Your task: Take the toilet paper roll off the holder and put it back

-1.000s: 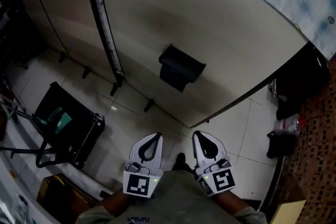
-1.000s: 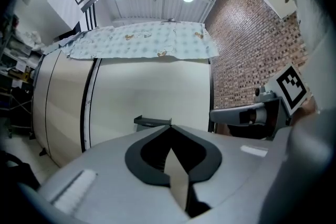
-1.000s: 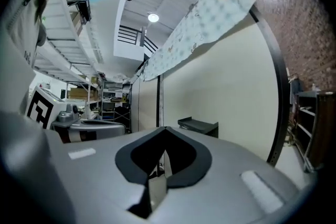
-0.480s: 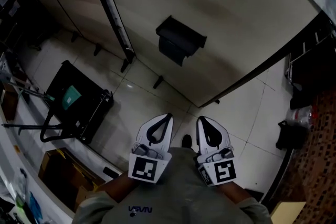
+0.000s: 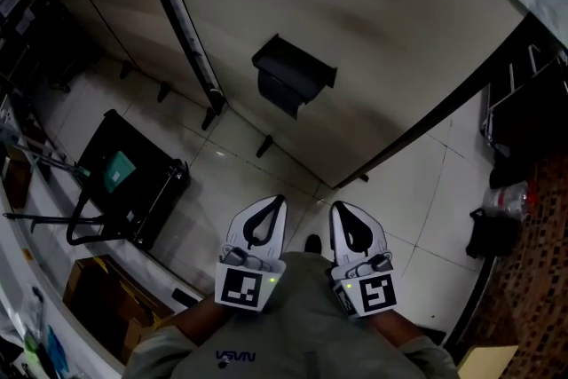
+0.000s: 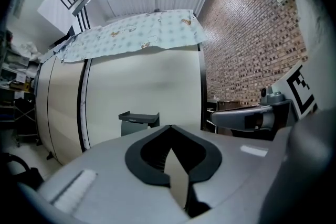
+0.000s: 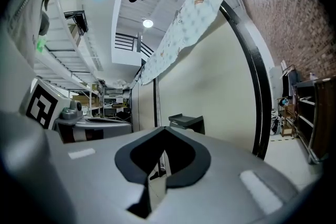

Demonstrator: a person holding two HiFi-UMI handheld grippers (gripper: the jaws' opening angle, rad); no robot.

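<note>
Tiled floor [image 5: 222,160], a big beige curved panel [image 5: 382,31] with a patterned cloth [image 6: 131,36] draped over its top, and a brick wall [image 6: 247,44] off to the right. The dark holder [image 5: 291,82] is mounted on that panel, well apart from both tools.

What changes over the last second is basically just the framing. The holder slides a bit up and left in the head view, and the cloth mostly drops out of the top edge. The left tool [image 5: 273,209] and right tool [image 5: 344,214] sit in about the same spot as before, side by side and tucked close to the body. Both are pressed together with nothing in them, and the gripper views show that plainly.

As for the roll, we can't make it out. If it's there, it's inside that dark holder, which is too small and shadowy to tell. Our read is that nothing is touching the holder right now. That fits either an approach or a finished job with the roll back on.
</note>
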